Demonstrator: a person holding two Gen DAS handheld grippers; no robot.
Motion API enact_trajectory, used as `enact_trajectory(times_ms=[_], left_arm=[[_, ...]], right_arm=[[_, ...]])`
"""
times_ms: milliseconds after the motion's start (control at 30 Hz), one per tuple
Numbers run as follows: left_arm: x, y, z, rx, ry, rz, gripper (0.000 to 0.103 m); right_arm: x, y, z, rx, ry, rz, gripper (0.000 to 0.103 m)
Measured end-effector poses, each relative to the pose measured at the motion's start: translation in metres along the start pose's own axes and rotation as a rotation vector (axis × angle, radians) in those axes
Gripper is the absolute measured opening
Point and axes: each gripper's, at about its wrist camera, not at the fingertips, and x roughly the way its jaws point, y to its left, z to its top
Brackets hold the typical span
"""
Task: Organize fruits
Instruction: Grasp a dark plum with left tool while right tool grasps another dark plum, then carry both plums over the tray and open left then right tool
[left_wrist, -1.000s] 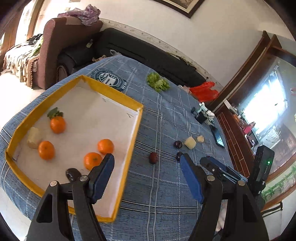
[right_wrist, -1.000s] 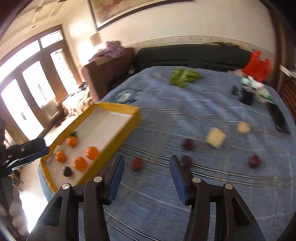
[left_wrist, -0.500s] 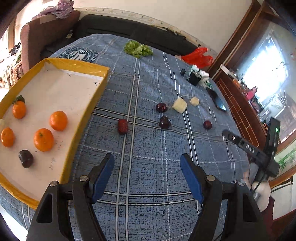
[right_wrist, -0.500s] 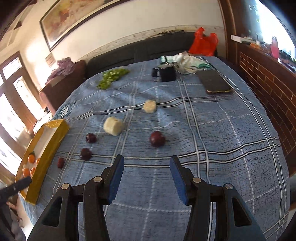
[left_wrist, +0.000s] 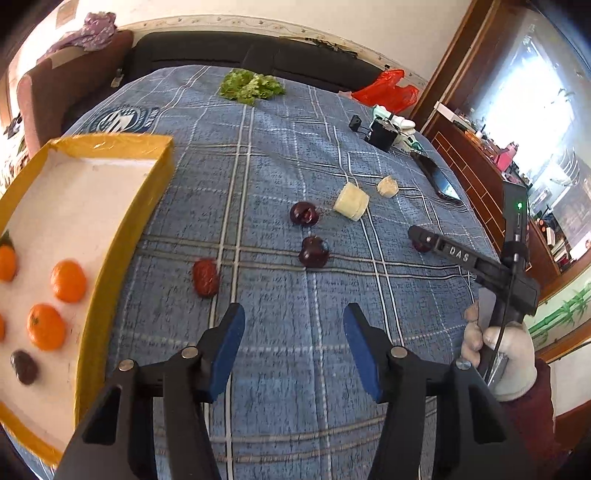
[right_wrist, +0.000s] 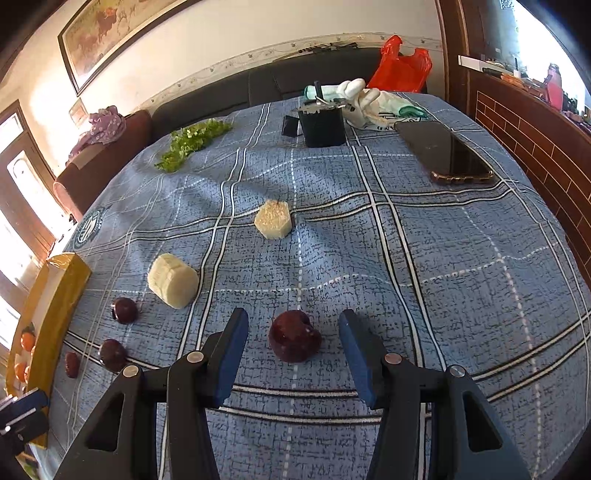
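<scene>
Dark red plum (right_wrist: 294, 340) lies on the blue cloth between my right gripper (right_wrist: 293, 350) fingers, spread wide; left gripper (left_wrist: 293, 347) gapes empty. Round fruit may roll if one finger touches first.

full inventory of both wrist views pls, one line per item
oranges: at least four, orange, inside the tray
dark fruit in tray: one, near its front edge
tray: one, yellow rim, white floor, table's left side
dark red fruits: four round plus one oblong, loose on cloth
pale chunks: two, cream, mid-table
greens: one bunch, far edge
phone: one, black, right side
black box: one, far side
red bag: one, far edge
tablecloth: blue plaid
left gripper: open, empty
right gripper: open, straddling a dark red fruit
</scene>
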Motion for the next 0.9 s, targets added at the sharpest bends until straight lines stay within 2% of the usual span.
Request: enact_trajectory(times_ms=[67,133,400,533,600,633,767,900], left_arm=[[0.015,-0.007,0.008,0.027,0.011,0.007,0.055],[0.033,-0.013,0.014,0.045,0.036,0.018,0.055],[0.081,-0.023,0.035,0.077,0.048,0.054,0.055],[0.086,-0.028,0.035,0.110,0.016,0.080,0.054],[0.086,-0.031,0.033,0.133,0.001,0.108,0.042],[0.088,-0.033,0.033,0.147,-0.007,0.132,0.026],[0.083,-0.034,0.029,0.146,-0.026,0.135,0.024],[0.065,-0.026,0.028,0.094,-0.056,0.112,0.025]], right_arm=[[0.001,-0.003,-0.002,-0.002,-0.009,-0.003,0.044],[0.003,-0.006,-0.001,0.006,-0.008,0.025,0.031],[0.000,-0.007,-0.003,0.015,-0.015,0.081,0.030],[-0.001,-0.007,-0.003,0.019,-0.018,0.092,0.030],[-0.002,-0.006,-0.003,0.019,-0.019,0.094,0.030],[-0.003,-0.006,-0.004,0.020,-0.020,0.095,0.030],[-0.006,-0.006,-0.004,0.024,-0.032,0.092,0.030],[-0.008,-0.006,-0.004,0.025,-0.039,0.097,0.030]])
